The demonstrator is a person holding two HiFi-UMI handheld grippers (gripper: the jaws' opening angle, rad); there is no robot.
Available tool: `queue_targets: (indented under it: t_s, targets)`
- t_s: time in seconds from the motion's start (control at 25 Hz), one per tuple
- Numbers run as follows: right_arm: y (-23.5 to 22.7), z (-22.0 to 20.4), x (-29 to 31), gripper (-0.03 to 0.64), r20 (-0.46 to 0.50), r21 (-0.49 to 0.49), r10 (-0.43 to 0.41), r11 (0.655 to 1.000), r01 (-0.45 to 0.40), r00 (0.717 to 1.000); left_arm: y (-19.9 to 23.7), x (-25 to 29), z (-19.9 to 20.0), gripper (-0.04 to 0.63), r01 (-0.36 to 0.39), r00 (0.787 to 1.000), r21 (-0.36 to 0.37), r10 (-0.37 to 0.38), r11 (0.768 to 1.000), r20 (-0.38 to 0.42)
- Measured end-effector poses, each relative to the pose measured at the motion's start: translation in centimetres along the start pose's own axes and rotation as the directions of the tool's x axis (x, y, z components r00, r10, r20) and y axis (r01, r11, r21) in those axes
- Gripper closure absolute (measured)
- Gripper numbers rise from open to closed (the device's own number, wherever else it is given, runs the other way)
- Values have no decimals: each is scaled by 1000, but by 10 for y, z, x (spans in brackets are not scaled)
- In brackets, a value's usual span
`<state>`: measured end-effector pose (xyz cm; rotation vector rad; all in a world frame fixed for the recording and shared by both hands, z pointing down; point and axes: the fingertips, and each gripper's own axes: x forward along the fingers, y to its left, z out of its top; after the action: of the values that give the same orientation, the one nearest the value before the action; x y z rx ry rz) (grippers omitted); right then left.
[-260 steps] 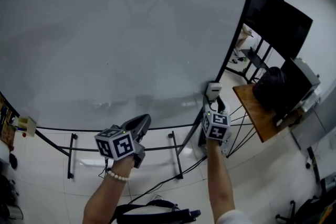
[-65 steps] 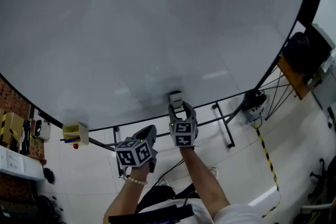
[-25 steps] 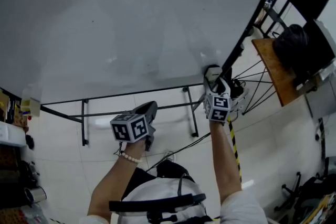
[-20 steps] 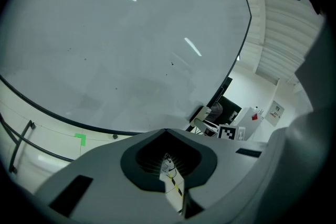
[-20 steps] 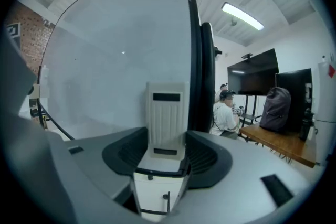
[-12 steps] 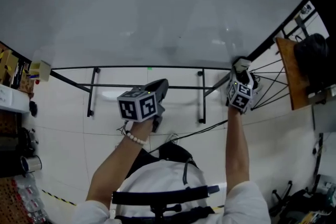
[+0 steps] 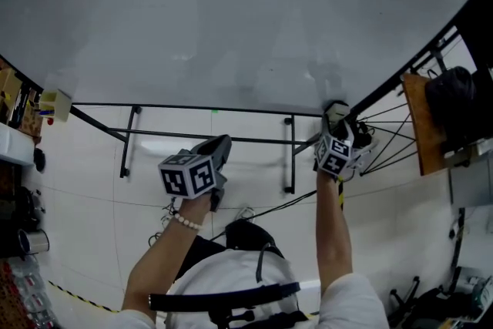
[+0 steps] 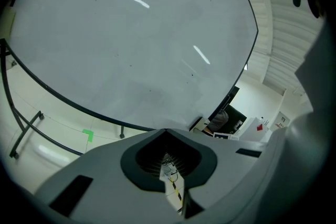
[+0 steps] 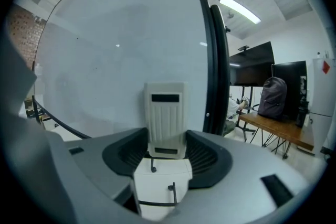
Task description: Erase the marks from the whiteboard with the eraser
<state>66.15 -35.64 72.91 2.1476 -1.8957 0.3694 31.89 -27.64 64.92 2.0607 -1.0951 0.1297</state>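
Whiteboard (image 7: 231, 19) looks nearly clean, maybe faint specks left; right gripper (image 7: 337, 127) clamps eraser (image 9: 166, 113) at board's bottom edge, frame right; left gripper (image 7: 219, 146) closed, empty.

Office or lab workroom.
Marked out by large white whiteboard on black metal frame (image 7: 231, 11) at 12 o'clock, brown wooden table (image 7: 410, 123) with dark backpack (image 7: 454, 100) at 3 o'clock, black flat screen (image 9: 251, 64), pale tiled floor (image 7: 77, 189), ceiling strip light (image 9: 239, 9).
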Motion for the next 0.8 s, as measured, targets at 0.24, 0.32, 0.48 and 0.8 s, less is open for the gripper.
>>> queue_targets:
  t_s: [0.24, 0.32, 0.48, 0.8]
  targets:
    - [53, 1, -5, 360, 3, 7, 37, 999, -37, 999, 33, -38, 2, 597, -37, 999, -45, 39, 998, 37]
    - [76, 3, -7, 360, 3, 9, 61, 998, -61, 998, 42, -50, 3, 597, -34, 998, -62, 37, 998, 47]
    - [128, 9, -11, 360, 10, 7, 103, 995, -103, 995, 59, -72, 7, 597, -30, 998, -79, 35, 996, 56]
    - [202, 12, -18, 360, 1, 32, 133, 991, -133, 991, 101, -123, 20, 597, -41, 995, -109, 51, 993, 89]
